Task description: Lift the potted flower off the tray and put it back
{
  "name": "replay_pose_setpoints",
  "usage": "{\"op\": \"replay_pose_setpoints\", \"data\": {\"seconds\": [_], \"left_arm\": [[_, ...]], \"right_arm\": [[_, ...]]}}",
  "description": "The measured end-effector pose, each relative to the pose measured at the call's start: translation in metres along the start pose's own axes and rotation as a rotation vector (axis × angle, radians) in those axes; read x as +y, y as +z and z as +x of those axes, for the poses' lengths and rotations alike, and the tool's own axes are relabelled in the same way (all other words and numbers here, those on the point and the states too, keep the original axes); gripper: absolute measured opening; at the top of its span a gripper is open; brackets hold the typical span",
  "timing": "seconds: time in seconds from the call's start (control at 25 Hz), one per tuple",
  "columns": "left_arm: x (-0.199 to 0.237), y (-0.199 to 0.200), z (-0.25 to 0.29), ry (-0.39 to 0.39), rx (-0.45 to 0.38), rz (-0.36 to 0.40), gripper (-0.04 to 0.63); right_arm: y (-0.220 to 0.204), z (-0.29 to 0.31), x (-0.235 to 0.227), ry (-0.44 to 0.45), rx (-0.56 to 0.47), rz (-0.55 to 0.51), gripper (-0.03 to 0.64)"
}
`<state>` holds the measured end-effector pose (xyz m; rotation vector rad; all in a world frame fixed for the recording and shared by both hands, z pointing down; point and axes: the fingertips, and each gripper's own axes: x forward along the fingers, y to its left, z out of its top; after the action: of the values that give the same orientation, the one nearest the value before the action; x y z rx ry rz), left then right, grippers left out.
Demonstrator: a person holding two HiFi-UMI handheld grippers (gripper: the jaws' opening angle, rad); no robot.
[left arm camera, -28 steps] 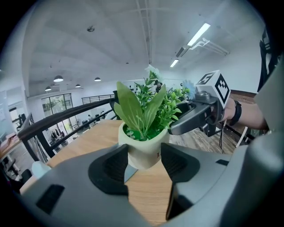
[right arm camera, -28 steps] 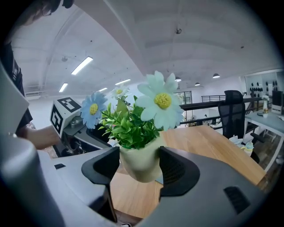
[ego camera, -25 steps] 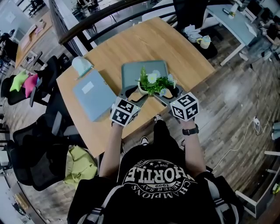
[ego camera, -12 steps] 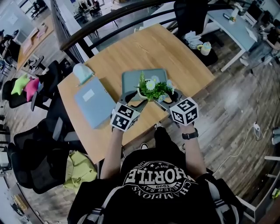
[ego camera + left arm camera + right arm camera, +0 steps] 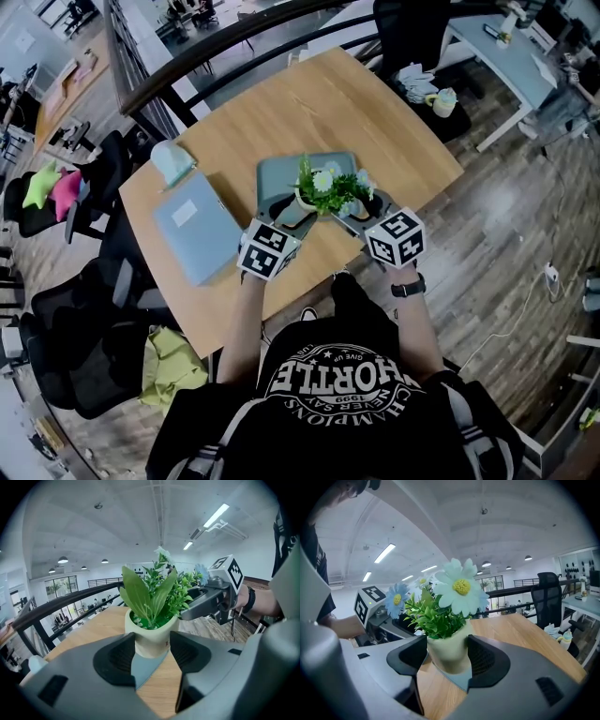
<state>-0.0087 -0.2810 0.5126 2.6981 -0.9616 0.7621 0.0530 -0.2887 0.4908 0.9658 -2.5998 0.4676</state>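
The potted flower (image 5: 328,187), a cream pot with green leaves and pale daisies, is over the near edge of the grey-green tray (image 5: 281,173). My left gripper (image 5: 292,212) holds the pot from the left and my right gripper (image 5: 361,208) from the right. In the left gripper view the pot (image 5: 151,641) fills the gap of the left gripper (image 5: 152,657), with a tray corner (image 5: 149,667) below it. In the right gripper view the pot (image 5: 447,653) sits tight between the pads of the right gripper (image 5: 447,662). I cannot tell whether the pot's base touches the tray.
A blue-grey folder (image 5: 195,225) lies on the wooden table (image 5: 375,122) left of the tray, with a pale teal object (image 5: 173,159) behind it. The table's near edge is just under my hands. Office chairs (image 5: 84,309) stand at the left and a dark railing (image 5: 234,42) runs behind.
Both grippers and the pot between them have shifted a little away from me, farther over the tray. The jaws look the same.
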Motion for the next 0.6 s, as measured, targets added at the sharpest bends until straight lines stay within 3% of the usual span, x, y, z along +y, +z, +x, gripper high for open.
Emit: {"op": "replay_pose_setpoints", "data": {"seconds": [0.6], "left_arm": [[0.048, -0.012, 0.114, -0.008, 0.061, -0.019, 0.249]], "right_arm": [[-0.035, 0.061, -0.110, 0.038, 0.067, 0.043, 0.290]]}}
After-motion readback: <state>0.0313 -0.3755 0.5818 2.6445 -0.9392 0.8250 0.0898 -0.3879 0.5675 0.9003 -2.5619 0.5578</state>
